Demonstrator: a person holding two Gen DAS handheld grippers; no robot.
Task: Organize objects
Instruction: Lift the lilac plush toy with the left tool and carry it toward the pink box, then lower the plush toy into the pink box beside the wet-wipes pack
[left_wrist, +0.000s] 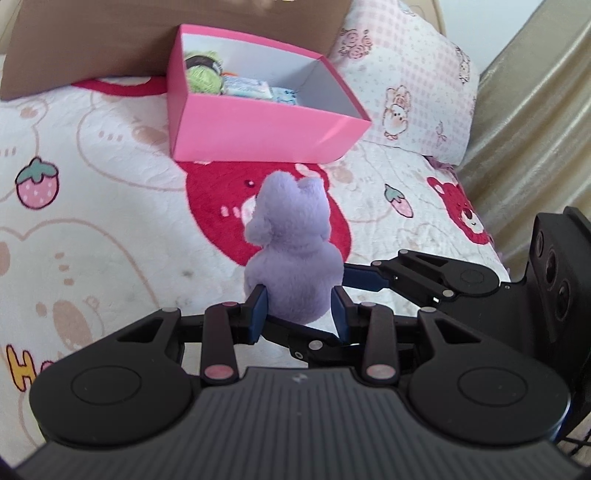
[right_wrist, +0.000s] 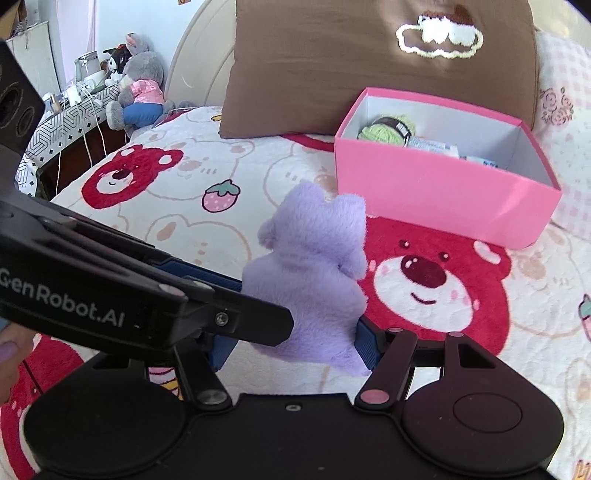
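Lying under everything is the bear-print bedspread (left_wrist: 92, 206), with the pink box (left_wrist: 258, 129) sitting on it beyond; both the left gripper (left_wrist: 299, 314) and right gripper (right_wrist: 295, 347) are pinching the purple plush toy (left_wrist: 291, 266) above the bedspread.

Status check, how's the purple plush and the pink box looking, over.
Left gripper and right gripper both clamped on purple plush, lifted off bedspread. Pink box ahead, open, part filled. Nothing between.
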